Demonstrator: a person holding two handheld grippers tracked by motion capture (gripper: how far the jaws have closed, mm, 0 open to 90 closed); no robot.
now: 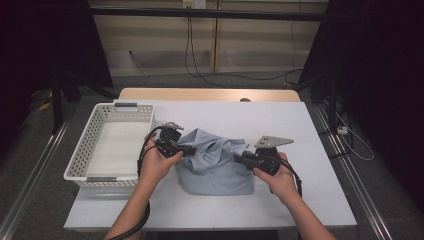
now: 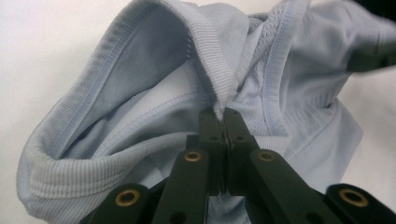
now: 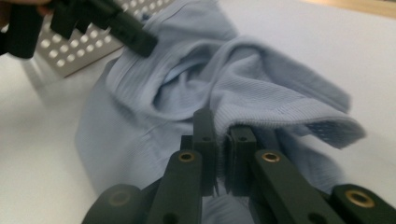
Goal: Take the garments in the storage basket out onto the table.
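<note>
With your left gripper [image 2: 223, 114] clamped on the ribbed hem and your right gripper [image 3: 223, 126] pinching the pale blue knit garment [image 1: 215, 165] just right of the white perforated basket [image 1: 95, 145] — thin bites — a sharp lift could slip the cloth free.

Table evenly lit, surroundings dark; near parts of both close views blurred.
</note>
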